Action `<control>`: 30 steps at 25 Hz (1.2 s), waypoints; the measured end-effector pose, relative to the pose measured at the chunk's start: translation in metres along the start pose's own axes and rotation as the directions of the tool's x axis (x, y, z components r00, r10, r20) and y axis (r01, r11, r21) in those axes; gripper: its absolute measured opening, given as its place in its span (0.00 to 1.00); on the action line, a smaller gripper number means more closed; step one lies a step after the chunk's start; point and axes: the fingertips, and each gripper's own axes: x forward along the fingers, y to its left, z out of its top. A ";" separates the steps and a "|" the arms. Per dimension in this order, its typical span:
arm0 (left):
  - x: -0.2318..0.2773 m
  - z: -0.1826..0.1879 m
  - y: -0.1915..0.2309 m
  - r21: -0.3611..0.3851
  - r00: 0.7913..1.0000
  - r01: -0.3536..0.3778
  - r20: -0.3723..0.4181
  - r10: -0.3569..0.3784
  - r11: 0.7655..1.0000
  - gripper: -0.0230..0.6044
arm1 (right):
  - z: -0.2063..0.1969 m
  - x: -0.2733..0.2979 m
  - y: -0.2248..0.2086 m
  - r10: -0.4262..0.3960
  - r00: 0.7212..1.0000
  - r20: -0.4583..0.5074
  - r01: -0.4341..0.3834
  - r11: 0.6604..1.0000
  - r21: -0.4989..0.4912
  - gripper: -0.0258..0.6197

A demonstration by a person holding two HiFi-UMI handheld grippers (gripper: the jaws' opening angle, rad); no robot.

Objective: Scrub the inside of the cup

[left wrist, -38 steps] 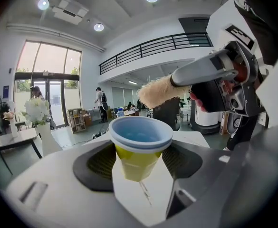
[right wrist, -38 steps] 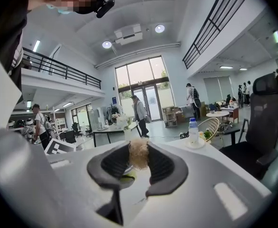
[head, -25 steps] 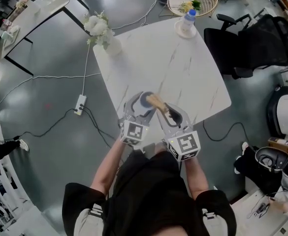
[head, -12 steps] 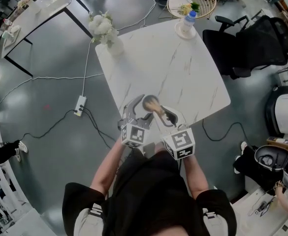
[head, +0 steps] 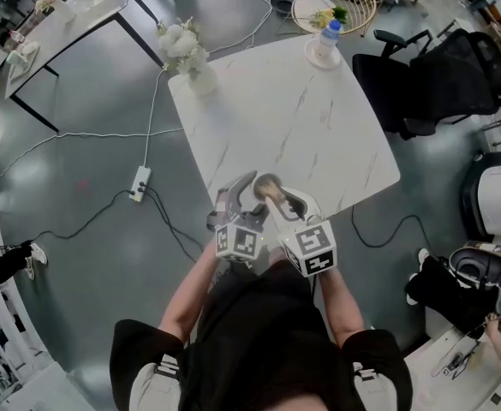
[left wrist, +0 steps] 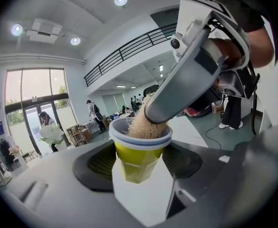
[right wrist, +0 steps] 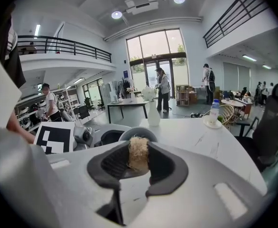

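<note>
The left tongs (left wrist: 140,164) pinch the yellow cup (left wrist: 138,144) by its lower body, which leaves the mouth clear and steadies it against the rubbing. The cup is held above the near edge of the worktop (head: 319,127), close in front of the person. The right tongs (right wrist: 139,168) pinch a tan fibrous pad (right wrist: 138,152) at its back end, so the free end sticks out far enough to reach inside. In the left gripper view that end sits in the cup's mouth, so the scrubbing looks to be under way.

The worktop is pale marble-look and nearly bare, with a vase of white flowers (head: 186,54) at one far corner and a bottle (head: 325,37) at another. Around it lie a grey floor (head: 79,144) with cables and a power strip (head: 139,182), and a black chair (head: 438,75). The hall is tall and bright, with a railed balcony and people standing about.
</note>
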 end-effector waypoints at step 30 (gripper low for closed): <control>-0.016 0.004 -0.019 0.045 1.000 0.000 -0.009 0.000 0.999 0.54 | -0.011 -0.011 0.010 0.030 0.996 -0.088 -0.030 1.000 -0.005 0.21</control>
